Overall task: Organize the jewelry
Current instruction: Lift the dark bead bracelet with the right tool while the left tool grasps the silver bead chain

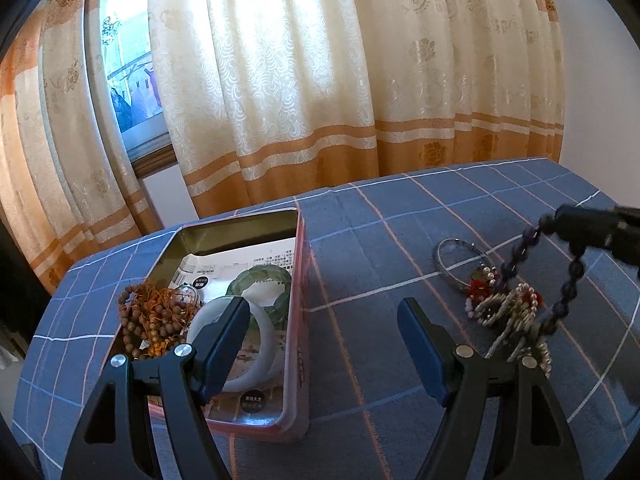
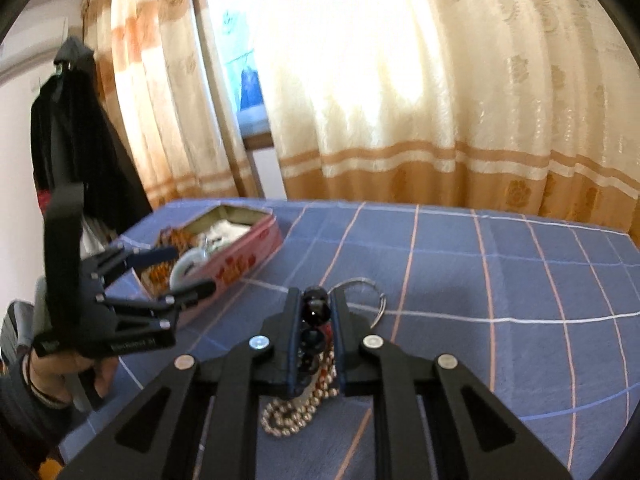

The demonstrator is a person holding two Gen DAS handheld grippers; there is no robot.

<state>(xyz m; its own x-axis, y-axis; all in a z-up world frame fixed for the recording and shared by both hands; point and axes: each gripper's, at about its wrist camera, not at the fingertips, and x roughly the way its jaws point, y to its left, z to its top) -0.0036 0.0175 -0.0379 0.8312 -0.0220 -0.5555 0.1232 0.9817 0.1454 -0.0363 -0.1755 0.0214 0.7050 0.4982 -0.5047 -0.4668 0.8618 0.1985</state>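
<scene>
Tablecloth point(image 1: 420, 216) under my grippers: blue, crossed by white and pale pink lines into a check, draped over the table edges. Behind it, cream curtains point(image 1: 312, 72) with a swirl and flower weave and orange bands near the hem; a gap at the left shows a window point(image 1: 128, 80) with daylight and hanging laundry outside. White wall at far right. In the right wrist view a dark coat point(image 2: 76, 140) hangs on the wall to the left.

My left gripper point(image 1: 324, 332) hangs with its fingers spread wide, holding nothing, one finger over the open pink tin point(image 1: 298, 320), the other over bare cloth. The tin sits on the left part of the table. Inside: brown wooden beads point(image 1: 148, 320) with orange cord, a pale bangle point(image 1: 264, 340), a green bangle point(image 1: 260, 280), all lying on printed paper. Two round black stickers in the tin carry small white characters, too small for me to read. The tin's outer wall shows red print, blurred.

My right gripper point(image 2: 316, 312) is pinched on a strand of dark beads point(image 2: 314, 312), lifted clear of the cloth. Below it lies a tangle of silver and pearl chains point(image 1: 508, 312) with red stones, beside a metal ring bangle point(image 1: 456, 260). Lettering on the left gripper's body is unreadable.
</scene>
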